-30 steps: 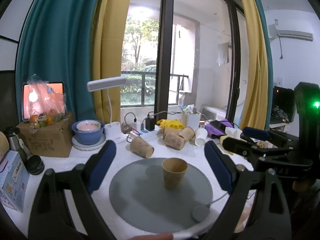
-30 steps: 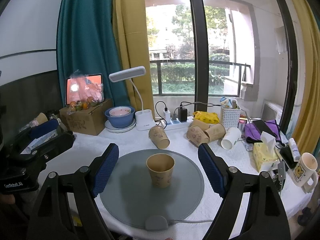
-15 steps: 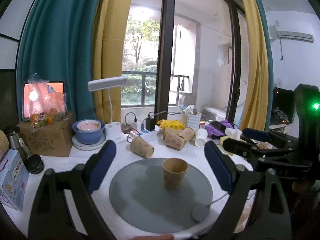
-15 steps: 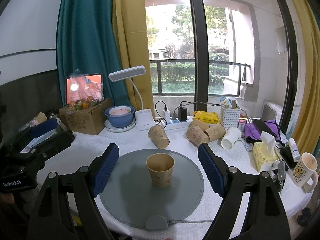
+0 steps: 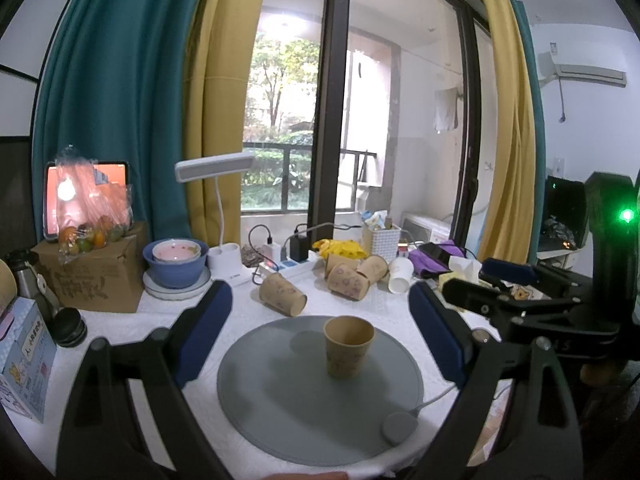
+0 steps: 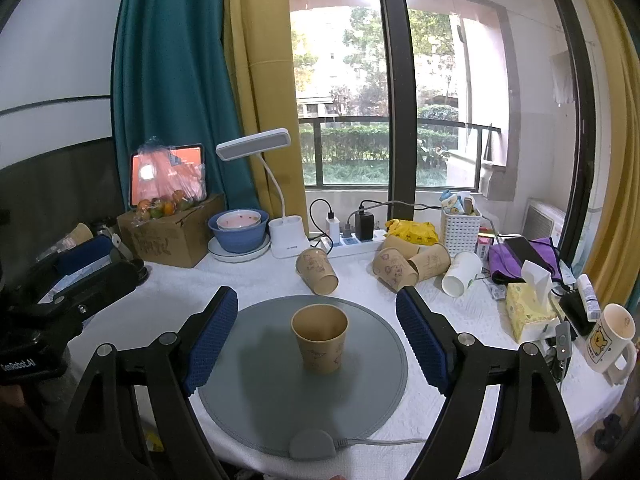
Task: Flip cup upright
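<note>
At the bottom of each wrist view the gripper arms rise from the frame's lower edge. The left gripper (image 5: 320, 330) is spread wide, its blue pads at mid-left and mid-right of the frame, holding nothing. The right gripper (image 6: 318, 338) is spread just as wide and also empty.

Just beyond the pads lies a round grey mat (image 6: 256, 392) on the white-covered desk (image 6: 472, 312). The cup (image 6: 320, 338) stands on the mat near its middle, mouth up, long axis vertical, so the flip looks already done. In the right view it sits dead centre between the pads; in the left view (image 5: 348, 346) it sits a little right of centre, so I judge the right gripper better lined up with it. Neither gripper touches it.

Farther back, in the middle of the frame, spare paper cups (image 6: 400, 270) lie on their sides, one (image 6: 318, 272) just behind the mat's far rim. At the right edge a mug (image 6: 610, 338) with a bear picture stands by a tissue pack (image 6: 528, 312). At mid-left the other gripper's body reads "GoRobot.AI", as far as I can make out.

Farthest, a lamp (image 6: 276, 196), a blue bowl (image 6: 238, 236) and a box (image 6: 172, 236) line the window; the box's print and that on a carton at the left view's lower left are unreadable.
</note>
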The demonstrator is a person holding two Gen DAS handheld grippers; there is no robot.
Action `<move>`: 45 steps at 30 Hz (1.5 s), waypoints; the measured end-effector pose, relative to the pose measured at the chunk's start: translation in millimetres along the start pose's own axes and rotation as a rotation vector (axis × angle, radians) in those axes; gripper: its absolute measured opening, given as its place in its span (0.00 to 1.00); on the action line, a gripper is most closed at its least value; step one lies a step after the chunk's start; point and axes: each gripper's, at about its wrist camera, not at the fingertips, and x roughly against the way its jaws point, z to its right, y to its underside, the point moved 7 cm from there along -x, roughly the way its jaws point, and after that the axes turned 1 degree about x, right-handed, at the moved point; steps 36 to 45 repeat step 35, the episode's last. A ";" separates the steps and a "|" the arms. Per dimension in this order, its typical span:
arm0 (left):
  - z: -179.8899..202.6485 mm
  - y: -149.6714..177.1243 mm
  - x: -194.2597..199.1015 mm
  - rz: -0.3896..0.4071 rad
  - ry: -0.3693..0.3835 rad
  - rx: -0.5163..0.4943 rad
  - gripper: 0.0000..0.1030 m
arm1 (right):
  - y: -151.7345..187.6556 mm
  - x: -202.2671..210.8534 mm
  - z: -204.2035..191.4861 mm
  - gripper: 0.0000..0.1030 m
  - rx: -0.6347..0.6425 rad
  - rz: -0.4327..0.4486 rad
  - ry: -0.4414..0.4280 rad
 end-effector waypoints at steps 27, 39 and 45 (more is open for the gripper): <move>-0.4 0.6 0.1 0.001 0.000 0.004 0.88 | 0.7 -0.7 0.4 0.82 0.000 -0.002 -0.001; 6.3 1.8 4.5 0.046 0.006 -0.003 0.88 | 0.7 -1.2 0.0 0.82 -0.002 -0.003 -0.003; 6.3 1.8 4.5 0.046 0.006 -0.003 0.88 | 0.7 -1.2 0.0 0.82 -0.002 -0.003 -0.003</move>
